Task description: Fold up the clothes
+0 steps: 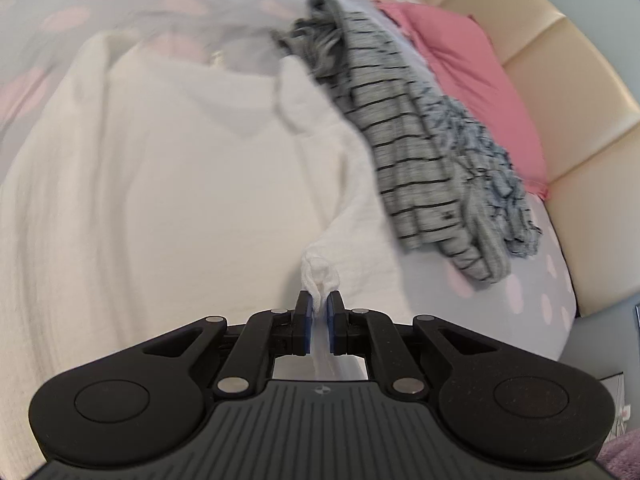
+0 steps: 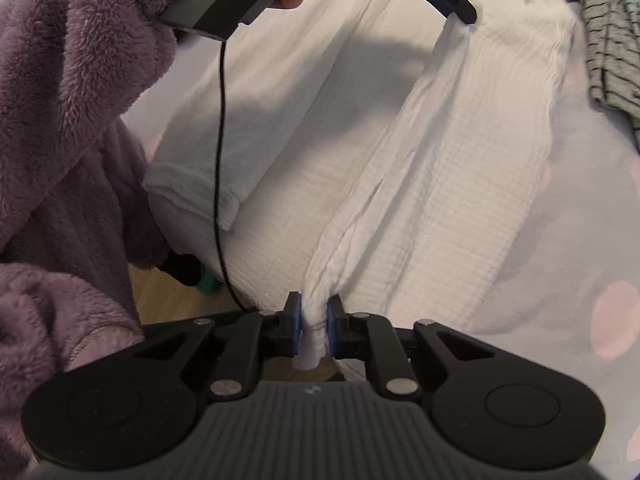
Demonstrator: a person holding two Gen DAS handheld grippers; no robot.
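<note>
A white textured garment lies spread on the bed; it also shows in the right wrist view. My left gripper is shut on a bunched edge of it and lifts that edge. The left gripper also shows at the top of the right wrist view, pinching the garment's far end. My right gripper is shut on the near end of the same raised fold. The fold runs taut between the two grippers.
A grey striped garment and a darker patterned one lie heaped to the right. A pink pillow rests by the cream headboard. The bedsheet has pink dots. A purple fleece sleeve fills the left.
</note>
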